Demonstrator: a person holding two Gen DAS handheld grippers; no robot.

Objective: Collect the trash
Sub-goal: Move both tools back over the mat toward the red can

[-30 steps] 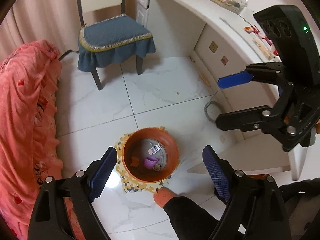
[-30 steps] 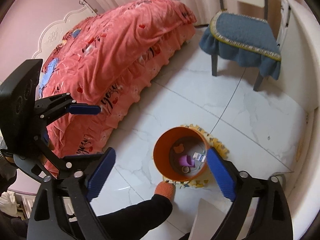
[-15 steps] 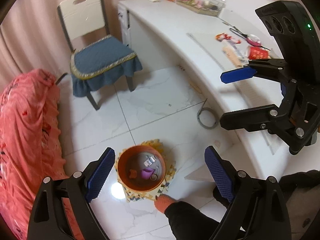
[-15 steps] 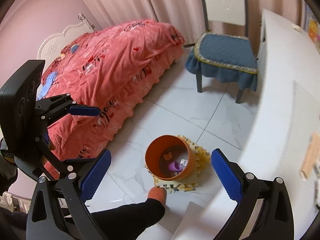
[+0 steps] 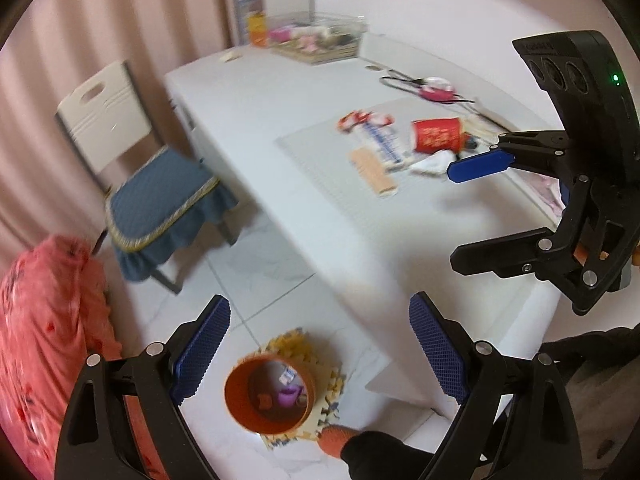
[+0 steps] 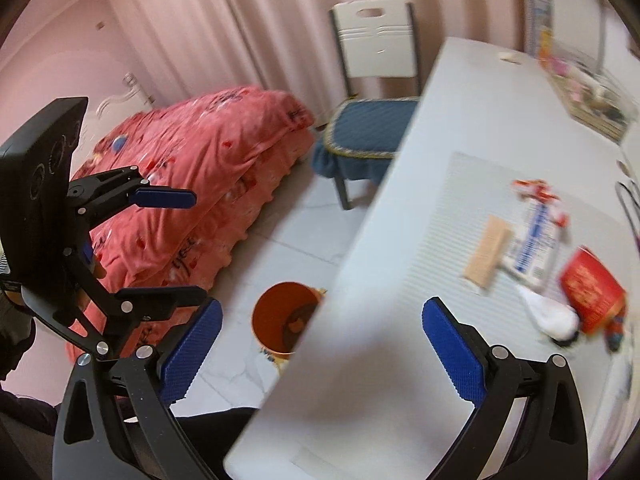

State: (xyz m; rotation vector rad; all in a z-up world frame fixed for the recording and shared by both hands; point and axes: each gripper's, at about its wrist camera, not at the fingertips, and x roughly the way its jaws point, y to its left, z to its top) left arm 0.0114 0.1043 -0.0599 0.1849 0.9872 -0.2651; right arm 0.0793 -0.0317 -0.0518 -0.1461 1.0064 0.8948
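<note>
An orange bin (image 5: 269, 398) stands on the floor on a foam mat, with a few bits of trash in it; it also shows in the right wrist view (image 6: 285, 322), partly hidden by the desk edge. Trash lies on the white desk (image 5: 280, 120): a red paper cup (image 5: 437, 135), a crumpled white tissue (image 5: 432, 163), a wrapper (image 5: 380, 136) and a tan stick (image 5: 372, 172). The cup (image 6: 592, 294) and tissue (image 6: 548, 316) show in the right wrist view. My left gripper (image 5: 318, 350) is open and empty above the floor. My right gripper (image 6: 320, 346) is open and empty over the desk edge.
A chair with a blue cushion (image 5: 160, 196) stands by the desk end. A bed with a pink cover (image 6: 192, 184) is on the left. A clear box of items (image 5: 320, 40) sits at the desk's far end. A person's leg and orange sock (image 5: 340, 438) are by the bin.
Both grippers have risen and tilted up from the bin on the floor toward the desk top. The desk trash has come into view. Both stay open.
</note>
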